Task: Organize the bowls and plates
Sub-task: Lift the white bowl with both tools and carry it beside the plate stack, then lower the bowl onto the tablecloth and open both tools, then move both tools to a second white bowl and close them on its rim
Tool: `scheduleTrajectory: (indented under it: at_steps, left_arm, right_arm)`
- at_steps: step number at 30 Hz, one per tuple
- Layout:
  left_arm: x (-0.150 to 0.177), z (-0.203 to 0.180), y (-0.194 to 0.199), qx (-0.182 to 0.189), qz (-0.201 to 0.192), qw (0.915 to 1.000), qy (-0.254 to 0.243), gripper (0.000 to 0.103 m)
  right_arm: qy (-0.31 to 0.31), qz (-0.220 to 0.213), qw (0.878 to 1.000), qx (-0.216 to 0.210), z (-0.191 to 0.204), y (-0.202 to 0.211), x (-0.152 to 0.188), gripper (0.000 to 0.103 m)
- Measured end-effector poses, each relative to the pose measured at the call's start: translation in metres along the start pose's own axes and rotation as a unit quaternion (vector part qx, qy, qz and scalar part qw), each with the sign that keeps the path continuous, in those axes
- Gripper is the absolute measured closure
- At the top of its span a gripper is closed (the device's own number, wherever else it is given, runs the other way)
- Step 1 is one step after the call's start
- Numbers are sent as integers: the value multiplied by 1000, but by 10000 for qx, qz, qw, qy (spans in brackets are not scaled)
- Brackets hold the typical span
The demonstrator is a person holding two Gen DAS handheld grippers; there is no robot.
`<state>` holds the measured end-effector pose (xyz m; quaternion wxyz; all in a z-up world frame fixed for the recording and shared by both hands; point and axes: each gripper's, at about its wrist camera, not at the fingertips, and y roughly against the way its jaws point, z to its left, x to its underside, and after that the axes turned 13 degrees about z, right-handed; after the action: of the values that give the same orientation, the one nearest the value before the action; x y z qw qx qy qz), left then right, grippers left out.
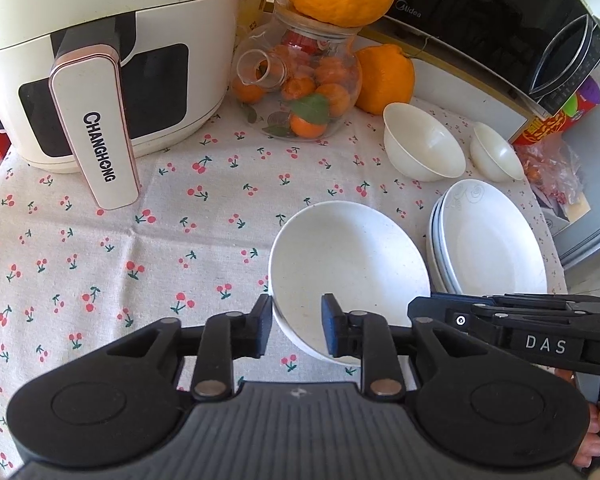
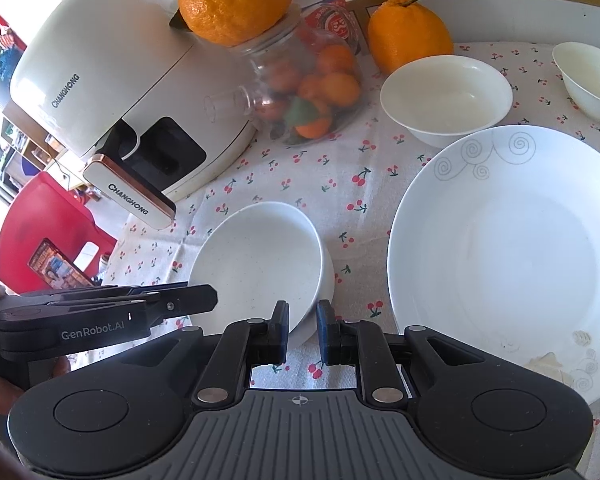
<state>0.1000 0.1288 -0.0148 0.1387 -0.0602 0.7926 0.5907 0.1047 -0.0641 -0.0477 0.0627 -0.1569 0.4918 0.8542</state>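
Note:
A white shallow dish (image 1: 348, 260) lies tilted on the cherry-print cloth; it also shows in the right wrist view (image 2: 256, 264). My left gripper (image 1: 296, 330) is open with its jaws astride the dish's near rim. My right gripper (image 2: 302, 332) stands at the dish's other rim, jaws a small gap apart around the edge; contact is unclear. A stack of white plates (image 1: 492, 240) lies to the right, large in the right wrist view (image 2: 508, 252). A larger cream bowl (image 1: 422, 142) (image 2: 446, 96) and a smaller one (image 1: 496, 152) (image 2: 592, 80) stand behind.
A white Changhong air fryer (image 1: 100, 60) stands back left, its handle (image 1: 94, 128) jutting forward. A glass jar of oranges (image 1: 300, 80) with a big orange on top, another orange (image 1: 386, 78) and a black microwave (image 1: 500, 20) line the back. A red stool (image 2: 48, 232) stands beyond the table edge.

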Motion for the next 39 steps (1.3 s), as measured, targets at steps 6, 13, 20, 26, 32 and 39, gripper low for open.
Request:
scheduleTrajectory:
  at_steps: [6, 13, 20, 26, 32, 39]
  left_arm:
    - [-3, -4, 1, 26, -47, 10000, 12, 70]
    - [-9, -16, 6, 12, -340, 9993, -151, 37]
    - [-21, -32, 4, -33, -659, 9978, -100, 4]
    - [-35, -42, -4, -8, -727, 9968, 333, 0]
    - [-64, -59, -16, -177, -742, 9957, 525, 0]
    - [-88, -69, -46, 107, -1110, 9918, 629, 1]
  right_arm:
    - [49, -96, 9999, -76, 0, 11, -2, 75]
    - [-76, -489, 9987, -107, -13, 37, -10, 50]
    - [-348, -964, 9947, -60, -38, 59, -21, 28]
    - [-520, -1320, 9894, 301, -63, 69, -37, 21]
    - [-788, -1471, 9854, 330, -95, 65, -56, 21]
    - [-1360, -1718, 9757, -11, -131, 49, -74, 21]
